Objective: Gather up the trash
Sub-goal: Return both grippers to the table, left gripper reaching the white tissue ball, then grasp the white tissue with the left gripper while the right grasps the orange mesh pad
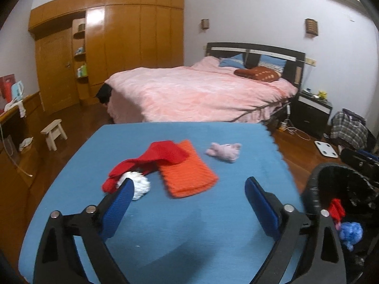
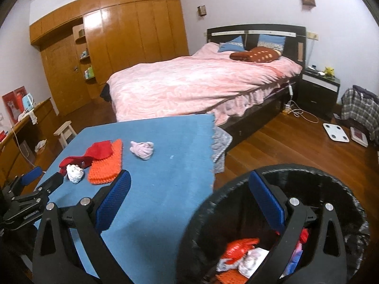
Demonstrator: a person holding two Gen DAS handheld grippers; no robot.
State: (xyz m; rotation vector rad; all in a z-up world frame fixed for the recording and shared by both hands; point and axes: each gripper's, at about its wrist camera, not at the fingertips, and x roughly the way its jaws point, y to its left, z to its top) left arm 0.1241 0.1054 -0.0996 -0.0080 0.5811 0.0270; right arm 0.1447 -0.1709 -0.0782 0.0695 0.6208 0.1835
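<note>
I am viewing a bed (image 1: 201,90) lying far behind a table (image 1: 165,224) draped in blue cloth. A bin (image 2: 272,224) lined in black is standing just right of the table, holding red, white and blue scraps. On the table, a red cloth (image 1: 151,161) is overlapping an orange mat (image 1: 189,177); a pink wad (image 1: 223,151) is resting farther right, apart from both. A white wad (image 1: 141,184) is lying against the red cloth's near end. I am holding the left gripper (image 1: 187,191) over the table with jaws spread wide, empty, its left pad just beside the white wad. The right gripper (image 2: 189,187) is hovering with jaws apart, empty, its right finger over the bin.
</note>
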